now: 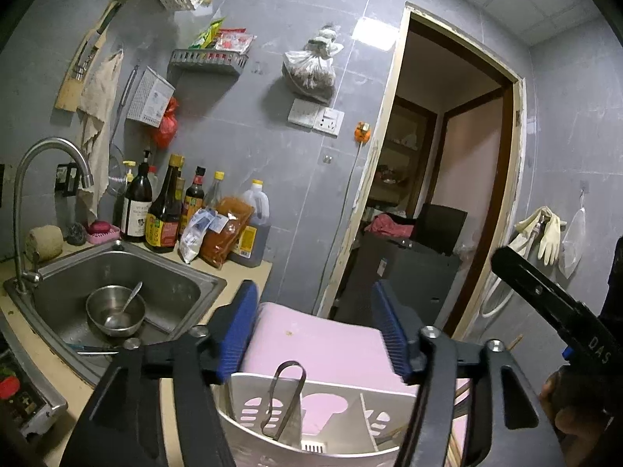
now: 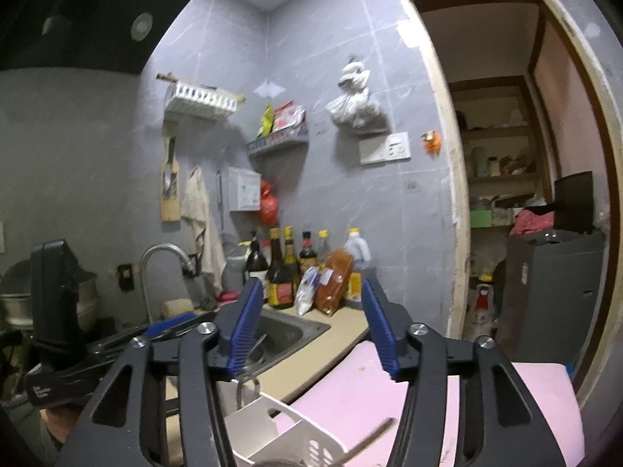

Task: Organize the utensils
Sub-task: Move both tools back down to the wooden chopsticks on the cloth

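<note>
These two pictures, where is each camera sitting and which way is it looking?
Left wrist view: sits on the left claw, looking level past its open blue pads over a white utensil caddy holding metal tongs, toward the sink; the right claw's arm shows at right.
Right wrist view: sits on the right claw, same direction; the left claw shows at left.
Both share caddy, sink, sauce bottles, doorway.

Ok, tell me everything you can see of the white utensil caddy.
The caddy is a white plastic holder with slotted cut-outs in its walls and a divider splitting it into compartments. It stands upright on a pink board at the counter edge, right of the sink. Metal tongs stand loop-up in the left compartment; thin wooden sticks, probably chopsticks, lean in the right one. Both grippers sit open above it, not touching. Its base is out of view.
</note>
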